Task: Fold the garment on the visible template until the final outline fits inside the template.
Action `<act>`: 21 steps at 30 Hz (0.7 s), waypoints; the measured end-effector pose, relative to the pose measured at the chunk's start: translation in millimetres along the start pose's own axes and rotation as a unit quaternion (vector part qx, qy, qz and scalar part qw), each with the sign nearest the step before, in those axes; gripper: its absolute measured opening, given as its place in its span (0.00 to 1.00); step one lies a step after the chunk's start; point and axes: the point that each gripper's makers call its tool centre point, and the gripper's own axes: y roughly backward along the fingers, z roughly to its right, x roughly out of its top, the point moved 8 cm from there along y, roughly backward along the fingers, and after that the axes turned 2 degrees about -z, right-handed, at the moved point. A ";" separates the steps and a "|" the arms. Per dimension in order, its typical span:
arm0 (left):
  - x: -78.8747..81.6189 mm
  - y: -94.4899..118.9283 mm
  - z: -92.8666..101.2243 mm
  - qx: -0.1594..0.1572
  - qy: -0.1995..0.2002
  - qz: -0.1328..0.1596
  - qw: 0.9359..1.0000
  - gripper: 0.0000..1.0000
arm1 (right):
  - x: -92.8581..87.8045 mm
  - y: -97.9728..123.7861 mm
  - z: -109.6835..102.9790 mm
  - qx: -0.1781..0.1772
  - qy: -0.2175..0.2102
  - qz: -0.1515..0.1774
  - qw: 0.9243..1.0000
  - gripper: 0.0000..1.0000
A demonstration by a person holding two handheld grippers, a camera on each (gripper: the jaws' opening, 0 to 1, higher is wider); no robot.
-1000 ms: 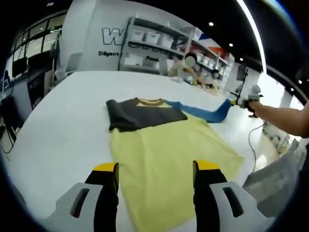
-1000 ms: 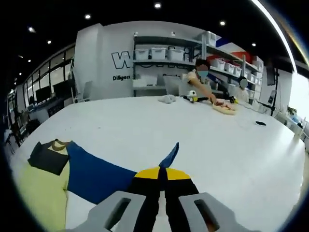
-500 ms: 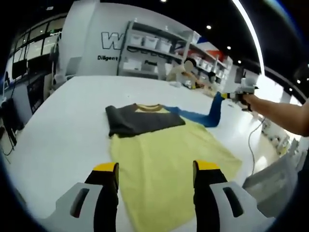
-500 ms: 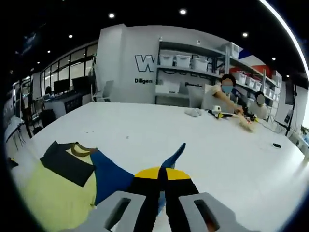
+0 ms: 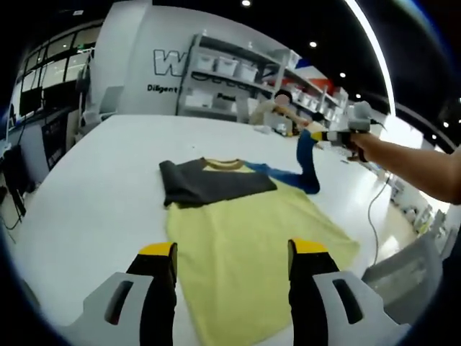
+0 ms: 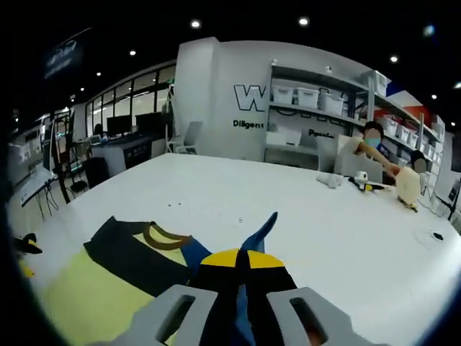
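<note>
Blue sleeve (image 5: 306, 155) pinched in my closed right gripper (image 6: 242, 261), lifted over white table (image 5: 94, 166) | yellow shirt (image 5: 245, 231) lies flat, dark sleeve (image 5: 209, 182) folded across chest | left gripper (image 5: 230, 254) wide open, empty | risk: cloth slipping, or dragging the body askew.

Your left gripper (image 5: 230, 252): jaws apart, hovering above yellow shirt (image 5: 252, 231), open table (image 5: 94, 187) to its left side free. Blue sleeve (image 5: 306, 155) hangs lifted from right gripper (image 6: 241, 261), crossing space over shirt's far corner. Far table edge crowded: seated people (image 6: 371, 148), shelves (image 6: 317, 108) behind
</note>
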 end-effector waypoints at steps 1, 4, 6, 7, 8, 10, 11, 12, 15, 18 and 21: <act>0.0 0.1 -0.1 0.000 0.000 0.000 1.000 0.57 | 1.9 -2.2 -5.3 0.006 0.003 0.000 1.000 0.00; 0.2 0.6 0.1 -0.002 0.001 0.001 1.000 0.57 | 10.3 -9.9 -25.4 0.024 0.014 0.002 1.000 0.00; 0.5 1.3 0.0 -0.001 0.001 0.003 1.000 0.57 | 14.9 -14.1 -38.2 0.037 0.021 0.003 0.999 0.00; 0.7 1.7 -0.2 -0.001 0.002 0.004 1.000 0.57 | 15.4 -17.4 -39.8 0.043 0.025 0.002 0.999 0.00; 0.9 2.0 -0.3 0.000 0.002 0.004 1.000 0.57 | 16.7 -19.7 -43.7 0.048 0.029 0.003 0.998 0.00; 1.3 2.7 -1.0 0.001 0.002 0.006 1.000 0.57 | 21.1 -22.7 -57.6 0.059 0.034 0.004 0.998 0.00; 1.5 3.0 -1.5 0.001 0.003 0.006 1.000 0.57 | 23.8 -27.7 -63.4 0.066 0.038 0.005 0.997 0.00; 1.7 3.0 -1.8 0.002 0.004 0.006 1.000 0.57 | 25.2 -30.2 -67.9 0.071 0.040 0.006 0.997 0.00; 2.1 3.2 -1.9 0.002 0.004 0.006 1.000 0.57 | 29.2 -37.1 -86.0 0.090 0.053 0.005 0.995 0.00; 2.1 3.7 -2.6 0.004 0.005 0.006 1.000 0.57 | 32.7 -42.7 -102.6 0.108 0.061 0.007 0.992 0.00; 2.6 4.0 -3.4 0.005 0.007 0.007 1.000 0.57 | 33.6 -46.2 -117.0 0.120 0.067 0.005 0.991 0.00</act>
